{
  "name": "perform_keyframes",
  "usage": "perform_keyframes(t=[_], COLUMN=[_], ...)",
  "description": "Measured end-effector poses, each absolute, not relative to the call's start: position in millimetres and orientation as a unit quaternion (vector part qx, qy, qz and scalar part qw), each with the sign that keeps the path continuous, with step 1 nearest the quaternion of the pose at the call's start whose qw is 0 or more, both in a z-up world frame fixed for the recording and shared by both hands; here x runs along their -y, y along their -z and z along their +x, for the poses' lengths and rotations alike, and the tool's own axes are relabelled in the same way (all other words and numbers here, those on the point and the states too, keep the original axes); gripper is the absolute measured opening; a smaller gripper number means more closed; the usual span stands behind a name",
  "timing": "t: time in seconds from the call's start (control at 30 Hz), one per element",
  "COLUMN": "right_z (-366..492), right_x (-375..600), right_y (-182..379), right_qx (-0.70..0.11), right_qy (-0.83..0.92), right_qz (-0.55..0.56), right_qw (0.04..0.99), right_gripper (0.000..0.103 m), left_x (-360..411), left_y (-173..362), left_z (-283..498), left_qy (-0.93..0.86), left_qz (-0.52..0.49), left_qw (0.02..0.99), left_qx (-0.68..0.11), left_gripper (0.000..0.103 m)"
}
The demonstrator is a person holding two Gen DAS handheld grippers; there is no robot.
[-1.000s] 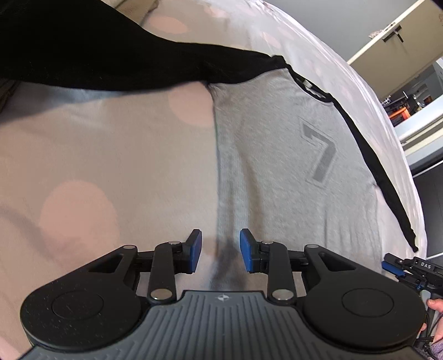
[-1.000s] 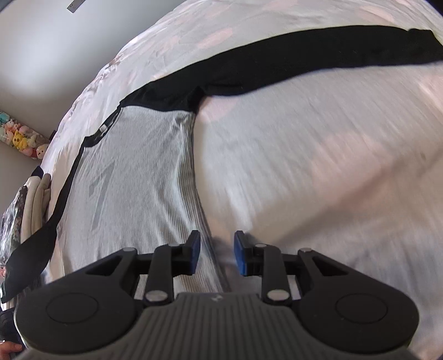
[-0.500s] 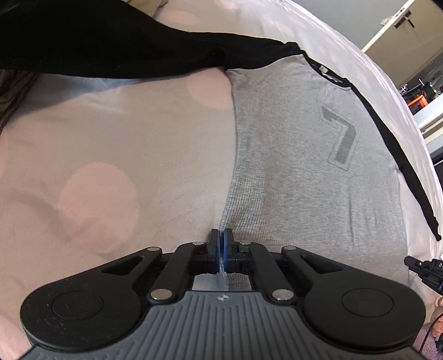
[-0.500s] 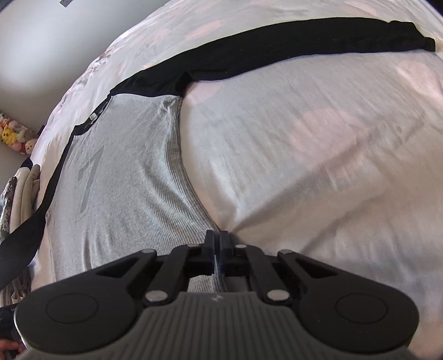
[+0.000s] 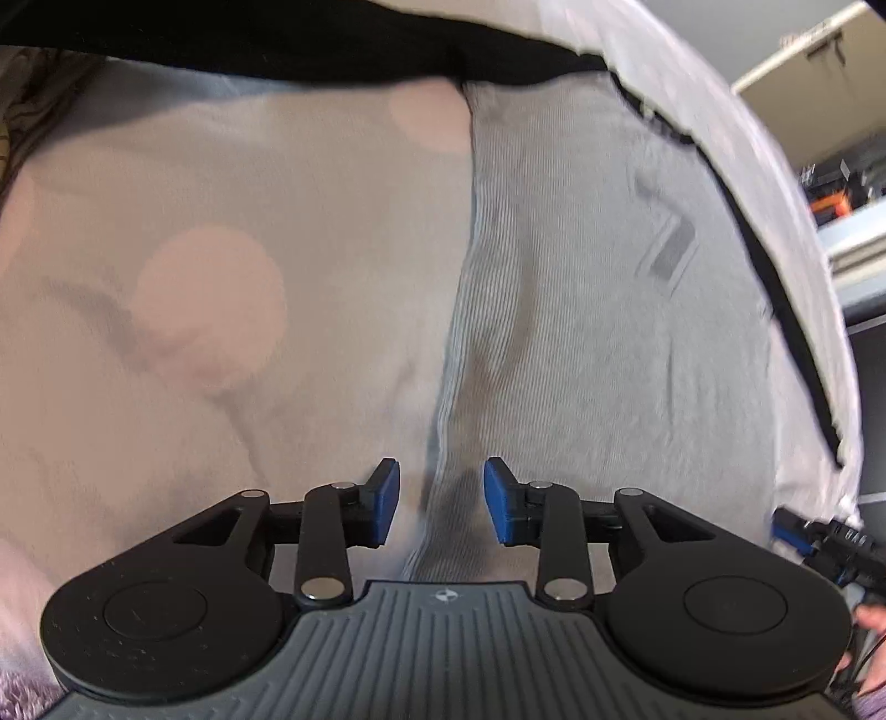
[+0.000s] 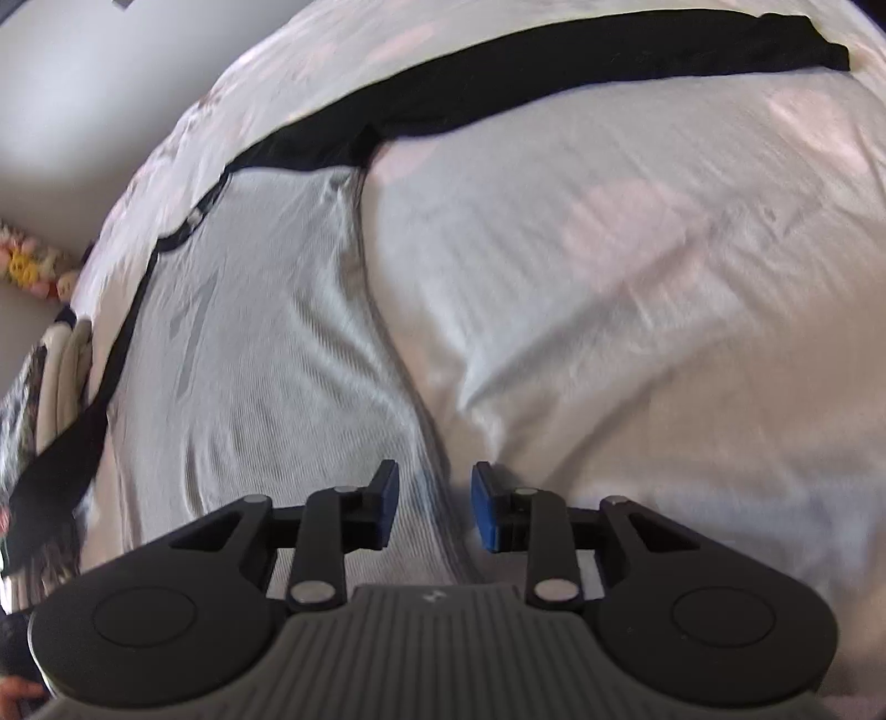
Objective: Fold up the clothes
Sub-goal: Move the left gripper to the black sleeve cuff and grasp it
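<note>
A grey ribbed shirt (image 5: 581, 304) with black sleeves and a dark number on the chest lies flat on the bed. One black sleeve (image 5: 277, 39) stretches out to the left in the left wrist view. In the right wrist view the shirt (image 6: 249, 360) fills the left half, with its other sleeve (image 6: 609, 55) running up to the right. My left gripper (image 5: 441, 501) is opening over the shirt's side seam; the seam runs between the blue pads, which do not press it. My right gripper (image 6: 433, 504) is opening the same way over the opposite side edge.
The bed cover (image 6: 637, 277) is pale with pink dots and creased near the shirt. Plush toys (image 6: 27, 266) and a pile of fabric (image 6: 61, 360) lie off the bed's left side. Shelves (image 5: 830, 205) stand beyond the bed's right edge in the left wrist view.
Both grippers were open a second ago, shut on the shirt's side edges half a second ago, and now stand open again. The fabric near each gripper is more wrinkled.
</note>
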State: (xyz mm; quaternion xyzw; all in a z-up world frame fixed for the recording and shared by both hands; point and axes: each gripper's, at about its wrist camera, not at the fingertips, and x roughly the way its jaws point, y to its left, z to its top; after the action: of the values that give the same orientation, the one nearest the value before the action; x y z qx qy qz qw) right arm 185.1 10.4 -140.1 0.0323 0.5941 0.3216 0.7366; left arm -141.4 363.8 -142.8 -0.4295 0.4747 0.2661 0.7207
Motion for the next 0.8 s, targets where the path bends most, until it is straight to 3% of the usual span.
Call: perform_keyframes(t=[0.07, 0.1, 0.13, 0.23, 0.37, 0.47, 0.5, 0.53, 0.57, 0.8], right_z=[178, 174, 173, 171, 172, 173, 173, 174, 174, 174], right_x=[-18, -22, -24, -27, -22, -11, -6, -1, -1, -27], right_y=[143, 144, 146, 149, 147, 134, 128, 123, 121, 127], right_qx=[-0.598, -0.6, -0.601, -0.603, -0.6, -0.568, -0.554, -0.54, -0.534, -0.531], right_qy=[-0.32, -0.319, -0.316, -0.31, -0.31, -0.322, -0.326, -0.331, -0.337, -0.352], right_qz=[-0.011, -0.033, -0.044, -0.065, -0.051, -0.01, 0.007, 0.024, 0.029, -0.016], right_qw=[0.735, 0.733, 0.733, 0.732, 0.736, 0.757, 0.766, 0.774, 0.775, 0.771], right_gripper=[0.027, 0.017, 0.014, 0.01, 0.01, 0.016, 0.022, 0.035, 0.038, 0.04], left_x=[-361, -361, -360, -360, -360, -362, -363, -365, -368, -412], left_y=[150, 152, 153, 153, 149, 132, 125, 118, 111, 43], left_z=[-134, -132, -132, -134, -142, -153, -157, -161, -164, -196], left_qy=[-0.269, -0.273, -0.274, -0.278, -0.282, -0.298, -0.305, -0.31, -0.315, -0.366], left_qz=[-0.412, -0.406, -0.405, -0.405, -0.418, -0.421, -0.421, -0.419, -0.418, -0.358], left_qw=[0.708, 0.705, 0.704, 0.701, 0.704, 0.73, 0.739, 0.745, 0.752, 0.787], left_qx=[-0.506, -0.514, -0.515, -0.517, -0.5, -0.449, -0.43, -0.415, -0.4, -0.344], left_gripper=[0.026, 0.025, 0.024, 0.017, 0.017, 0.017, 0.017, 0.017, 0.017, 0.017])
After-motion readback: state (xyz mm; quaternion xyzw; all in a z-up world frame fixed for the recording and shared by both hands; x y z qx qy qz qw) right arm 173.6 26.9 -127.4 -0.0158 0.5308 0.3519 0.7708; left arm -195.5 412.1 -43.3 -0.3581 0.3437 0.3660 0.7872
